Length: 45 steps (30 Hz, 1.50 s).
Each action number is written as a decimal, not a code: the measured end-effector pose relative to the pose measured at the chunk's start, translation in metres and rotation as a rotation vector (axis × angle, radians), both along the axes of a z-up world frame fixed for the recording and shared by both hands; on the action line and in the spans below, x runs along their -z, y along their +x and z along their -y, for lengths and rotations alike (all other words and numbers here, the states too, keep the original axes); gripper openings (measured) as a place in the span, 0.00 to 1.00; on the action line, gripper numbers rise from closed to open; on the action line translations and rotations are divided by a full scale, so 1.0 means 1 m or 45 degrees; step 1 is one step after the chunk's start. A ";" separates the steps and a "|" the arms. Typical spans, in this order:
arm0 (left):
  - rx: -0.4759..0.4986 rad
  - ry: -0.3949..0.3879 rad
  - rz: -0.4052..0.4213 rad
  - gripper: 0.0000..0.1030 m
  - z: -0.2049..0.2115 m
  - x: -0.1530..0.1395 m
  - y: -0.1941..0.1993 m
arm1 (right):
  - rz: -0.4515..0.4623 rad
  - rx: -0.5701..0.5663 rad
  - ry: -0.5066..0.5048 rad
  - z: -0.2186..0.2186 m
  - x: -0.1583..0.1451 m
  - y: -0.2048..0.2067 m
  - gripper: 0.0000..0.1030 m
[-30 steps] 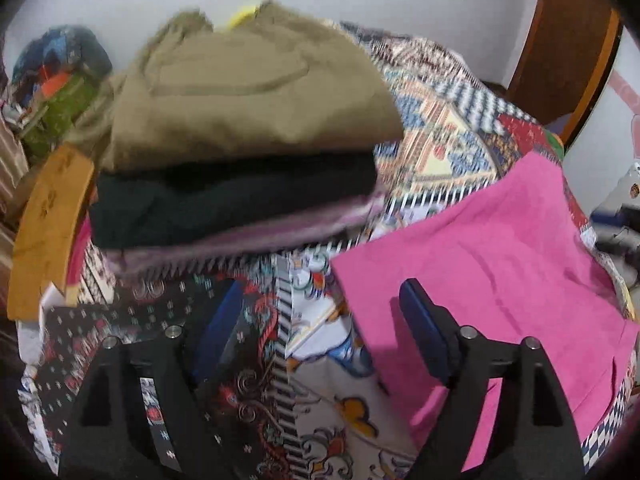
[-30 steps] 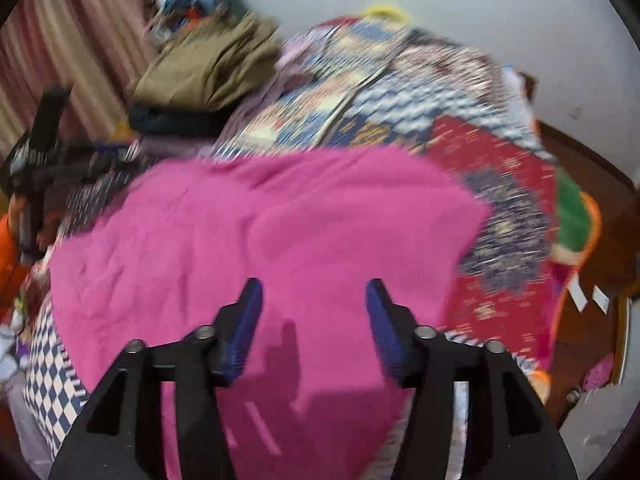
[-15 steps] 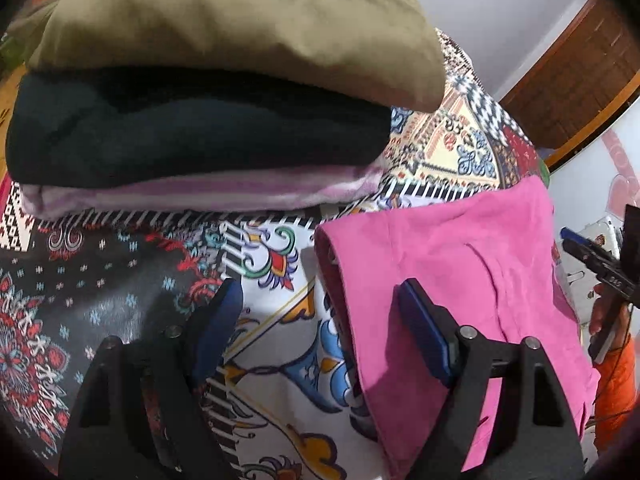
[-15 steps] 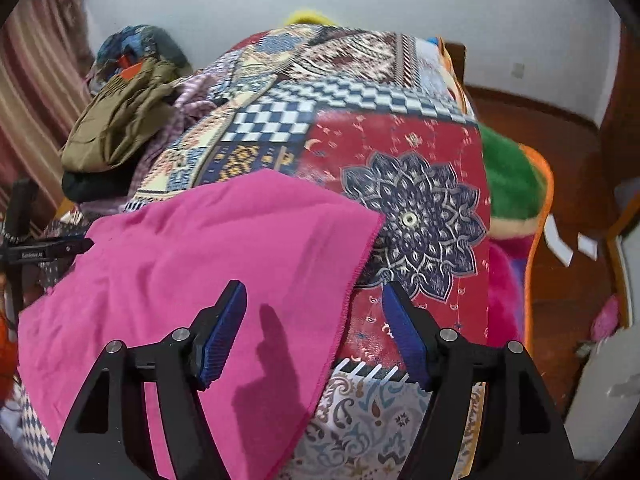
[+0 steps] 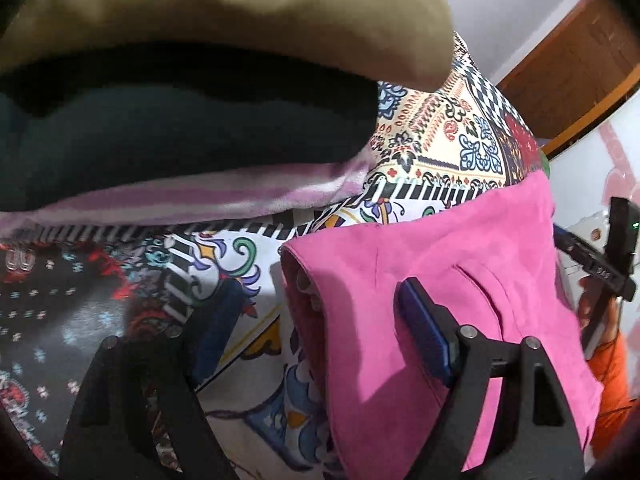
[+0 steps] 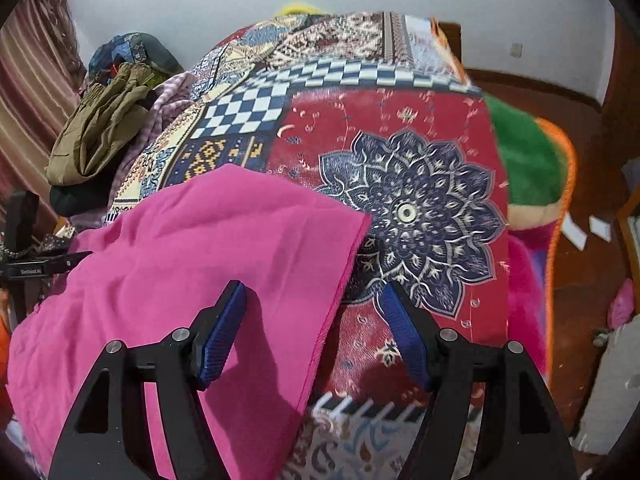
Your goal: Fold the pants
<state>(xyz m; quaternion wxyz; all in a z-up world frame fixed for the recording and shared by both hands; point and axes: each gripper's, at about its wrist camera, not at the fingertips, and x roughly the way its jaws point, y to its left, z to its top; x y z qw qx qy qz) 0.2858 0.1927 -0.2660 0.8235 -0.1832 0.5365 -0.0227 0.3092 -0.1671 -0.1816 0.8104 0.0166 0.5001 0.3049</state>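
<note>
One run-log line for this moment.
pink pants: flat on bed | left gripper: open, straddling edge | right gripper: open, straddling hem | no grasp

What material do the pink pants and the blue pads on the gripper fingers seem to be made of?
The pink pants look like a soft, matte woven or brushed fabric, perhaps cotton: no shine, gentle creases, a stitched hem at the edge. The exact fibre cannot be told. The blue pads look like ribbed rubber or soft plastic: fine parallel grooves and a dull finish, mounted on hard black fingers.
</note>
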 end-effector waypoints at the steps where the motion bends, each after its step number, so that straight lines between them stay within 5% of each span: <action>1: 0.009 0.000 -0.001 0.79 0.001 0.000 0.001 | -0.014 -0.008 0.018 -0.001 0.002 0.003 0.68; 3: 0.029 0.018 0.005 0.76 0.005 0.000 0.004 | -0.015 -0.030 0.028 -0.003 0.002 0.006 0.68; 7: 0.057 -0.014 0.017 0.55 0.008 -0.001 0.009 | 0.002 -0.055 0.005 -0.011 0.003 0.005 0.65; 9: 0.051 0.035 0.041 0.53 0.012 -0.004 0.008 | 0.015 -0.068 0.029 -0.011 0.000 0.003 0.52; 11: 0.044 0.098 0.068 0.48 0.017 -0.008 0.005 | 0.029 -0.075 0.015 -0.013 -0.001 0.000 0.26; 14: 0.010 0.160 0.092 0.33 0.020 -0.016 0.005 | 0.087 -0.069 -0.018 -0.013 -0.007 -0.002 0.09; 16: 0.000 0.200 0.115 0.25 0.021 -0.022 0.004 | 0.136 -0.047 -0.014 -0.012 -0.015 -0.003 0.09; 20: 0.049 0.378 0.160 0.22 0.034 -0.037 0.003 | 0.208 -0.008 -0.052 -0.016 -0.027 -0.002 0.09; 21: 0.069 0.401 0.153 0.24 0.039 -0.032 0.004 | 0.210 -0.005 -0.077 -0.018 -0.028 -0.002 0.09; 23: 0.086 0.449 0.146 0.29 0.041 -0.033 0.002 | 0.162 -0.020 -0.097 -0.020 -0.026 -0.005 0.26; 25: 0.079 0.498 0.148 0.47 0.039 -0.036 -0.007 | 0.164 -0.023 -0.108 -0.019 -0.030 -0.015 0.42; 29: 0.030 0.582 0.203 0.65 0.028 -0.062 -0.036 | 0.264 -0.055 -0.174 -0.018 -0.052 -0.044 0.48; 33: -0.049 0.490 0.209 0.68 0.012 -0.095 -0.068 | 0.319 -0.086 -0.137 -0.016 -0.080 -0.070 0.51; 37: -0.132 0.327 0.185 0.82 0.010 -0.116 -0.105 | 0.357 -0.116 -0.061 -0.021 -0.107 -0.100 0.55; 40: -0.180 0.208 0.161 0.82 0.020 -0.115 -0.133 | 0.395 -0.147 -0.047 -0.029 -0.117 -0.122 0.59; 45: -0.229 0.151 0.115 0.91 0.051 -0.104 -0.152 | 0.444 -0.207 -0.067 -0.039 -0.119 -0.155 0.59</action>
